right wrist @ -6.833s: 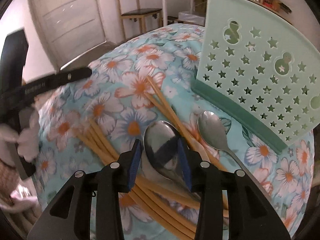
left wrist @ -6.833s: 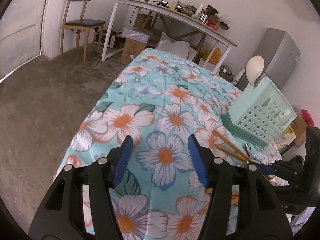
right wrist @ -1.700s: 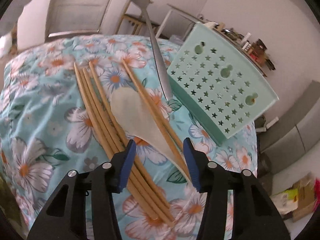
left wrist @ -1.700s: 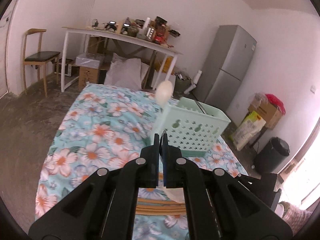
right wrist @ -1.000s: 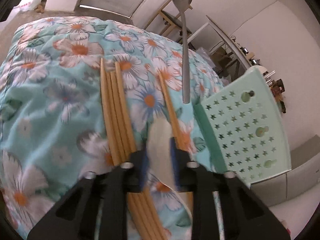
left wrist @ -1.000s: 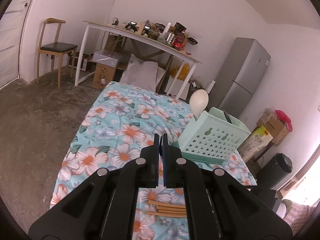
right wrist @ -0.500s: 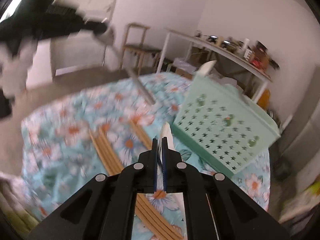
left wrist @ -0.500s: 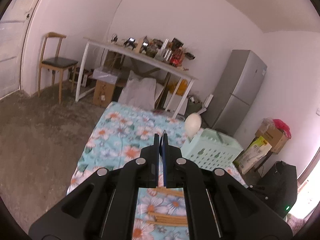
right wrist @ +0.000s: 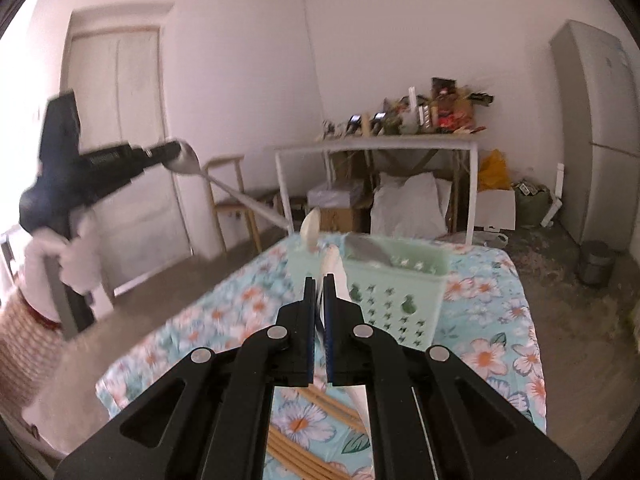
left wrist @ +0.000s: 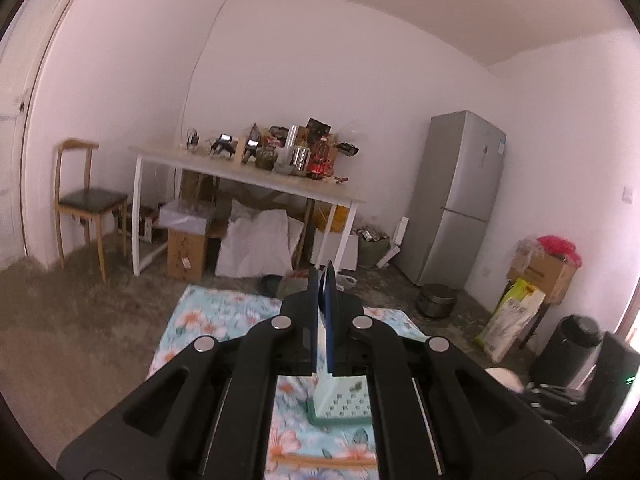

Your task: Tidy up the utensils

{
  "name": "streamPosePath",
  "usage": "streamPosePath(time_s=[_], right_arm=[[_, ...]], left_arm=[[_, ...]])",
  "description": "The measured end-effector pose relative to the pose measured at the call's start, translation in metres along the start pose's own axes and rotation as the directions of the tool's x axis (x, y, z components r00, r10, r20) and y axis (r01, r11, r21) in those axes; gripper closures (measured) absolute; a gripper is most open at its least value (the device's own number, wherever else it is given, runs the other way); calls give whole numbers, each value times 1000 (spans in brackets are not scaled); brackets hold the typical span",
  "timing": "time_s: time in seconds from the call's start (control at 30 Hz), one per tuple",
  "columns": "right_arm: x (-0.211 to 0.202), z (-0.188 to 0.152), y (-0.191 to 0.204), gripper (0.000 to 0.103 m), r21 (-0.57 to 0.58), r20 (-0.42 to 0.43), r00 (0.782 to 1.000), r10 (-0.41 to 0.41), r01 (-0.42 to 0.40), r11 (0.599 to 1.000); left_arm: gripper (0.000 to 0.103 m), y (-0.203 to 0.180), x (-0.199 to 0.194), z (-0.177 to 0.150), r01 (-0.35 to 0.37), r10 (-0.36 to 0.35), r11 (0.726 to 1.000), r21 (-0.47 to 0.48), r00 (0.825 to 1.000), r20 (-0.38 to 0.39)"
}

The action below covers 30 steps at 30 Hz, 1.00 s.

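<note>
A: What do the left tongs [right wrist: 170, 151] have?

B: In the right wrist view, at the upper left of the frame, they are clamped on the bowl end of a shiny metal spoon [right wrist: 192, 164], whose long handle slants down toward the middle of the frame. In their own view the left tongs [left wrist: 323, 280] show blue pads pressed together; the spoon itself I cannot make out there.

A: And the right tongs [right wrist: 319, 292]?

B: Closed on a white plastic spoon [right wrist: 334, 270]. Its pale tip rises just above the pads at the centre of the frame, and its other end shows below, over the flowered turquoise cloth [right wrist: 488, 312] covering the surface.

A: Where is the holder?

B: The mint-green perforated plastic basket [right wrist: 396, 300] stands on the cloth just beyond the right tongs. A second white spoon [right wrist: 310, 226] sticks up at its left corner, and something grey lies inside, too blurred to name.

A: Anything else?

B: Light wooden chopsticks [right wrist: 316, 408] lie on the cloth at the bottom centre, beneath the tongs. In the left wrist view the basket [left wrist: 340, 402] sits low, centre.
</note>
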State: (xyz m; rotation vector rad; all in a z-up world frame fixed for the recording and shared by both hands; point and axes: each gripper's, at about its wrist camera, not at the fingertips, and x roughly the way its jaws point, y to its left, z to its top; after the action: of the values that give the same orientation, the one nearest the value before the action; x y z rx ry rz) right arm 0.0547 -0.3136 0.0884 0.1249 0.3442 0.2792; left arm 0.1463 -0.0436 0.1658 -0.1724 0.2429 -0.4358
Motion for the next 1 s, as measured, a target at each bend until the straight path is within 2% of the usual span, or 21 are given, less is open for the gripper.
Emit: streamPosePath(time_s=[0.2,0.4,0.57,0.7,0.83,1.0], right_arm=[[-9,-1,-28,99,74,38,999,5,-8,997],[-7,-8,-42,99,105,38,999,11,-15,994],[-5,-11,-46,99,117,35,999,8,-12,993],[-4,-12,-49,99,123,30,1000,4,-8,992],[-3,-13,-49,99,129,25,1000,3,-6,992],[-3,-13,-49,99,130,26,1000,0,-3,991]], left_arm=[[101,-29,39,6,-55,59,990,128,998,-25],[101,-53,80,-5,-118,140,958,260,988,-68],[101,-65,102,-20,-132,174,933,334,980,-98],[101,-69,115,-30,-110,165,934,340,976,-139],[99,-62,118,-34,-43,97,959,279,978,-185],[90,-52,114,-33,-19,62,973,228,980,-186]])
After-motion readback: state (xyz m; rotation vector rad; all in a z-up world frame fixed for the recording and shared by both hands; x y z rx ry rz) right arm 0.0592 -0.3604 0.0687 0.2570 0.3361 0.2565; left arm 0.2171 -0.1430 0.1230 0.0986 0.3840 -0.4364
